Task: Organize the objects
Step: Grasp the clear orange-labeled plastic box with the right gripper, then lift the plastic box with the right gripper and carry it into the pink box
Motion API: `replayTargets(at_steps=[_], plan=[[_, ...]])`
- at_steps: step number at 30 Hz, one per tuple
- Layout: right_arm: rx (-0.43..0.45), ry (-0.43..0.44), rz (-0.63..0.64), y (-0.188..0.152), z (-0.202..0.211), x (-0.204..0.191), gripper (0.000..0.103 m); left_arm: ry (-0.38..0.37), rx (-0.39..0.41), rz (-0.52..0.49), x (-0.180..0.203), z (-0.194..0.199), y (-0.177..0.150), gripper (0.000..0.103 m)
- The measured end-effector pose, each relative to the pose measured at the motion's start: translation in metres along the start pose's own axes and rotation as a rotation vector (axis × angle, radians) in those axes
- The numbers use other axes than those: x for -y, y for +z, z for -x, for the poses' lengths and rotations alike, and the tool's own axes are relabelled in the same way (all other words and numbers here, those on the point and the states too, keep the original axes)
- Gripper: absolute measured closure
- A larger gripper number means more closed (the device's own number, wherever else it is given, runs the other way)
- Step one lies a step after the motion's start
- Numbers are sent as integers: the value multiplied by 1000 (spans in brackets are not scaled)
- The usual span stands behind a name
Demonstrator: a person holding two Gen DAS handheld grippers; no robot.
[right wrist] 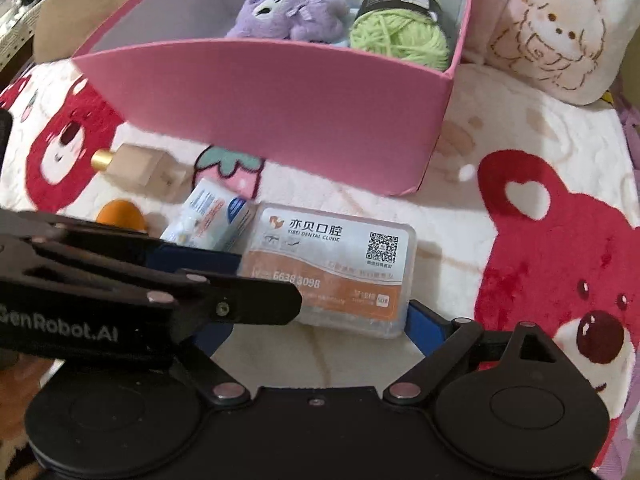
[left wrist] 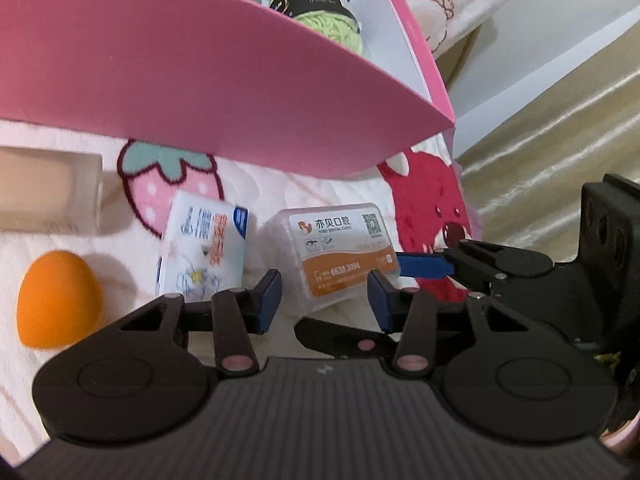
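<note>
My right claw (right wrist: 320,300) stands wide around the dental floss box (right wrist: 332,272), my left claw (left wrist: 324,296) narrow and empty; they may collide.

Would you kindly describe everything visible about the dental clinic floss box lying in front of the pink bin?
The floss box is a flat, rounded-corner case of clear, frosted-looking plastic. Its label is white above and orange below, with a clinic logo, a QR code and a phone number. It lies flat, lid closed, on the bear-print blanket, in front of the pink bin, with a tissue pack at its left edge. The right tool straddles it, open, its pads beside the box's ends.
</note>
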State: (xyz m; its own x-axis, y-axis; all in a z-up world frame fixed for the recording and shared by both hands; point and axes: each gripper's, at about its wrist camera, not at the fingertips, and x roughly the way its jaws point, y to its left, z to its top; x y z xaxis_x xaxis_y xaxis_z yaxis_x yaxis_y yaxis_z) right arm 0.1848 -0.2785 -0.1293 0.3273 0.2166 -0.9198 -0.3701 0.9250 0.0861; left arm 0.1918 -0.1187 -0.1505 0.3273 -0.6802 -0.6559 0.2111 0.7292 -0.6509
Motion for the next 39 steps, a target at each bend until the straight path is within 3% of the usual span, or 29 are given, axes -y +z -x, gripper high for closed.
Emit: replayTargets(at_steps=[6,9,15,24,32,39], plan=[[-23,11,29,-7,-1,-3,9,37,-9,8,2,-2,-2,58],[-14,13,5,-2,-4,-1,9,131,28,-62,6,-4,-4,56],[-26,3,8,-1,-11,-3,8,84,35,-22,1,-8,-4,63],[-11,-16,-4,-1,-9,-5,9,79,49,-27,5,0,-6,65],[42,-37,40,-5,14,-26,8,140,58,-116,28,26,-10,65],[109,25,15,-8,44,-35,8,119,62,-119,35,61,-6,65]])
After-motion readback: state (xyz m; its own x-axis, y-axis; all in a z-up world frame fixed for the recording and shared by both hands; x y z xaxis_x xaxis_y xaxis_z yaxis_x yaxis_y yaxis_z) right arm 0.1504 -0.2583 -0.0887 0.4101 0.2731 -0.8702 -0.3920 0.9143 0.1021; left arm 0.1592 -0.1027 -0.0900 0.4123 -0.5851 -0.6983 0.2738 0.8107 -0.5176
